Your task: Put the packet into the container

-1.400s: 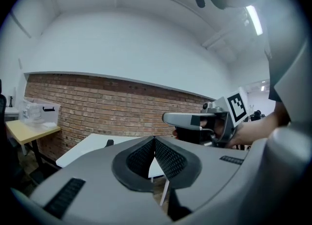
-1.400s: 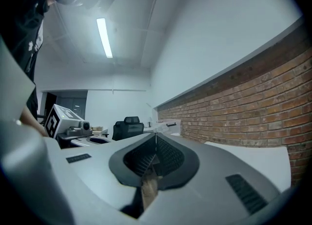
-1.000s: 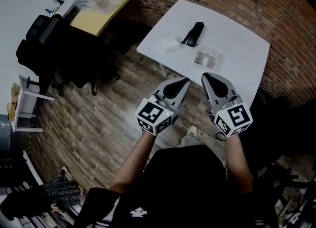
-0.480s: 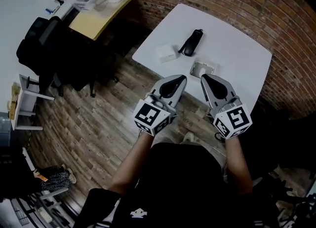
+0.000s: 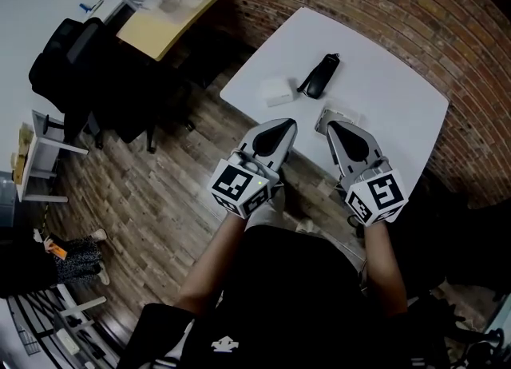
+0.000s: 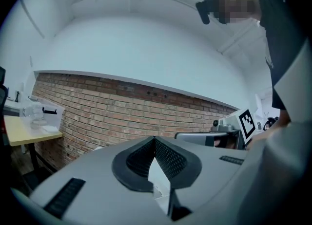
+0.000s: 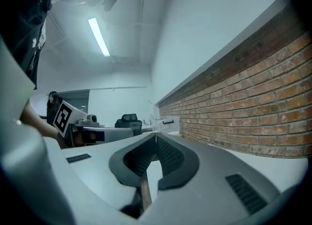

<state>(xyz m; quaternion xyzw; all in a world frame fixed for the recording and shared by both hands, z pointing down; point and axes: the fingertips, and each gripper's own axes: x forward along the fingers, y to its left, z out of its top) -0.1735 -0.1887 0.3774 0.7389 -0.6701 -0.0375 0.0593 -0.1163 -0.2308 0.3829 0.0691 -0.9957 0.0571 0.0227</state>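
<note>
On the white table (image 5: 383,80) a small white packet (image 5: 279,92) lies near the left edge. A clear shallow container (image 5: 338,113) sits near the front edge, partly hidden by my right gripper (image 5: 333,126). That gripper is shut and empty, its tip over the container's near side. My left gripper (image 5: 283,124) is also shut and empty, held level just short of the table's front edge, below the packet. In the left gripper view the jaws (image 6: 155,139) meet with nothing between them. The right gripper view shows its jaws (image 7: 156,134) closed too.
A black oblong case (image 5: 320,76) lies on the table beyond the packet. A brick wall (image 5: 415,8) runs behind the table. A black office chair (image 5: 88,72) and a wooden desk (image 5: 164,24) stand to the left on the plank floor.
Both grippers have moved forward toward the table, which looks nearer. The right tip now overlaps the container; the left tip has come close to the table's edge. Both jaws stayed shut.
</note>
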